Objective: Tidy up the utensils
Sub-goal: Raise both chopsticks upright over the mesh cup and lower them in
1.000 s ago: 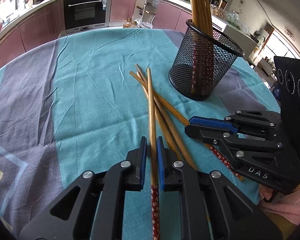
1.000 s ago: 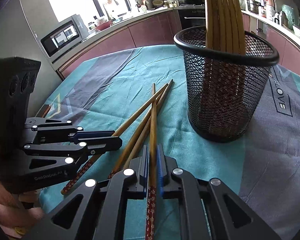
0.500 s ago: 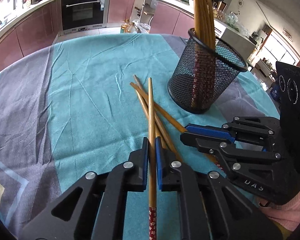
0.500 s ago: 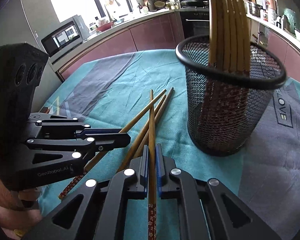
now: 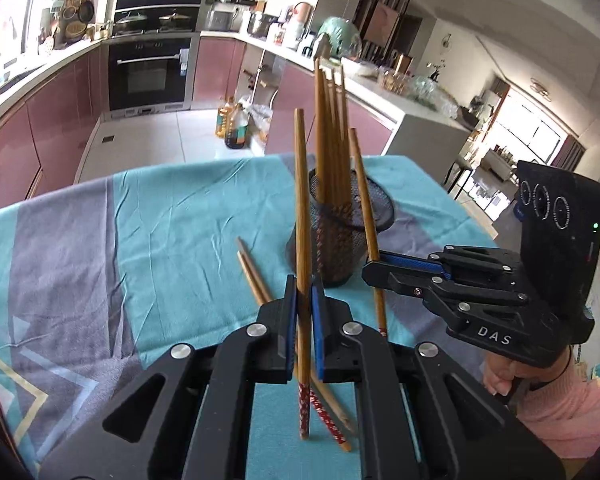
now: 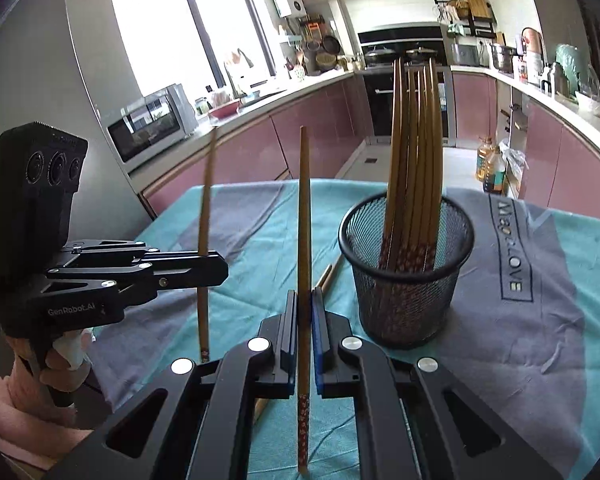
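Each hand carries one chopstick off the worktop, so the step in hand is, I judge, the transfer of loose chopsticks to the mesh holder. The left gripper has its fingers closed narrow on the left chopstick, which passes between the blue pads and stands almost upright, its plain tip above the fingers and its red patterned end below them, clear of the cloth. The right gripper holds the right chopstick in the same way, fingers pressed on the wooden shaft, the patterned end hanging below. Seen from the right wrist, the holder stands ahead of the fingers and to their right, near but not touching; from the left wrist it is just behind the held stick. It is a round black mesh cup and it already contains a bundle of chopsticks, patterned ends down, tips leaning together. Two loose chopsticks lie on the teal and grey cloth under and ahead of the left fingers. The next move probably calls for bringing each stick over the holder's rim with the patterned end lowest, then opening the fingers only when that end is inside, so it does not strike the rim or the standing bundle. The sticks are thin, smooth bamboo and may pivot in the grip.
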### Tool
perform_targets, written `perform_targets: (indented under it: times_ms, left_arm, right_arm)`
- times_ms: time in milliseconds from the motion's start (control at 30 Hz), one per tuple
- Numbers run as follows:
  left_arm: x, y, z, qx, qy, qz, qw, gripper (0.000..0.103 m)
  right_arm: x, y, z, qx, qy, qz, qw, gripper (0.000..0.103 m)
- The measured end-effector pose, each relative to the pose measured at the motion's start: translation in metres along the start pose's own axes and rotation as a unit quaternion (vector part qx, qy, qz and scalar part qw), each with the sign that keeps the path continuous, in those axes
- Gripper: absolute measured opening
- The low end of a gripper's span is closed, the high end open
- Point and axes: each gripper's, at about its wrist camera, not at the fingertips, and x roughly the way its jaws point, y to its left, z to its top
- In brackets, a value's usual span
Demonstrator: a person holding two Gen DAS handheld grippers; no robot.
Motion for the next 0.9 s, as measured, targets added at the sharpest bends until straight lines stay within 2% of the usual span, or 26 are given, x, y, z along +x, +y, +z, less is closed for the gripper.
perform_targets:
  times_ms: [267, 900]
  left_arm:
    - [-0.026, -0.015, 0.018, 0.007, -0.041, -0.012, 0.9991, 0.007]
    - [-0.041, -0.044, 0.082, 0.027, -0.117, -0.022, 0.9925, 0.007]
  right_arm:
    - [-0.025, -0.005, 0.016, -0.003, -0.043, -0.004, 0.999, 0.006]
    - [-0.063, -0.013, 0.065, -0.035, -0.114, -0.025, 0.993, 0.006]
